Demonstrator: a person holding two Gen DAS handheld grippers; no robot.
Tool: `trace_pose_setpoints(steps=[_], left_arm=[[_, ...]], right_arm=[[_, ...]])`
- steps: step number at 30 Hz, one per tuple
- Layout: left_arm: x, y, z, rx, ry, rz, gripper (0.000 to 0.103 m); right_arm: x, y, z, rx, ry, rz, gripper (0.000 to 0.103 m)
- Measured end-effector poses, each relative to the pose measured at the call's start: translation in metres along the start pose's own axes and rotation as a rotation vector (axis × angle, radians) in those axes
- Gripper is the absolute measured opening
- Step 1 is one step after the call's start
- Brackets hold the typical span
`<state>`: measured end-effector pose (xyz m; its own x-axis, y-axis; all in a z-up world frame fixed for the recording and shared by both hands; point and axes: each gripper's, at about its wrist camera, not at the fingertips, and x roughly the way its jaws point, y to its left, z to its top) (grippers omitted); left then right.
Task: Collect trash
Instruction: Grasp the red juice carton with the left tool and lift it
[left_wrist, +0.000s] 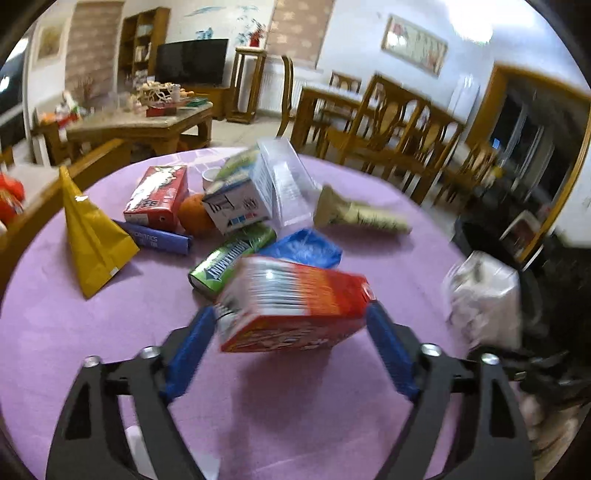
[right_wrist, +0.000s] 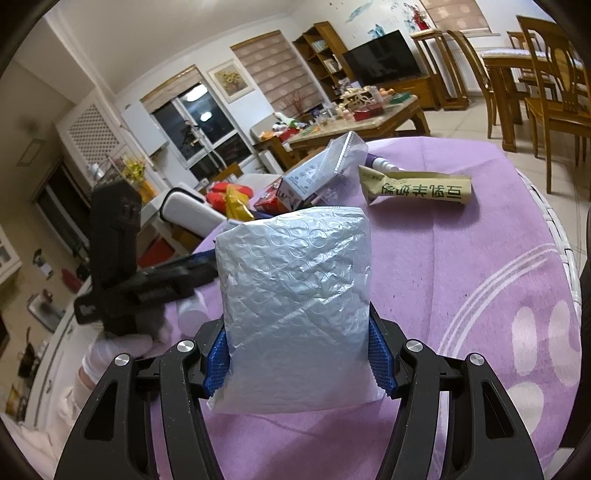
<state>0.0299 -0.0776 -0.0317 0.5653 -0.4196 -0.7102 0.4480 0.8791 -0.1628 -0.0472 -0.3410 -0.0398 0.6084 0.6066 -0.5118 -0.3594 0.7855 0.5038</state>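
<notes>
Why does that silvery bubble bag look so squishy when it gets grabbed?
The silver bubble-wrap mailer bag is probably soft and light: its crinkled skin dents inward where the right gripper squeezes it. It seems to stand upright unaided, so it likely isn't fully floppy.

A carton sits between the left gripper's fingers above the table, a heap of packets behind it, a folded pouch to its left, and a padded bag in the right gripper.
</notes>
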Motion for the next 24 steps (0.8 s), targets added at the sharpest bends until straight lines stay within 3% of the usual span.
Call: trace_pose_setpoints(steps=[4, 10, 19, 20, 24], left_arm=[[0.014, -0.015, 0.0, 0.03, 0.033, -0.022, 0.088], [0.035, -0.01, 0.007, -0.054, 0.1, -0.024, 0.094], [0.041, -0.029, 0.001, -0.027, 0.073, 0.122, 0.094], [0.042, -0.029, 0.001, -0.024, 0.077, 0.12, 0.089], [0.023, -0.024, 0.002, -0.057, -0.02, 0.066, 0.089]], right_arm=[[-0.003, 0.0, -0.001, 0.001, -0.002, 0.0, 0.062], [-0.009, -0.007, -0.001, 0.024, -0.013, -0.033, 0.062], [-0.018, -0.023, -0.003, 0.065, -0.035, -0.074, 0.062], [-0.02, -0.024, -0.003, 0.073, -0.037, -0.049, 0.062], [-0.026, -0.023, -0.005, 0.051, -0.046, -0.065, 0.062]])
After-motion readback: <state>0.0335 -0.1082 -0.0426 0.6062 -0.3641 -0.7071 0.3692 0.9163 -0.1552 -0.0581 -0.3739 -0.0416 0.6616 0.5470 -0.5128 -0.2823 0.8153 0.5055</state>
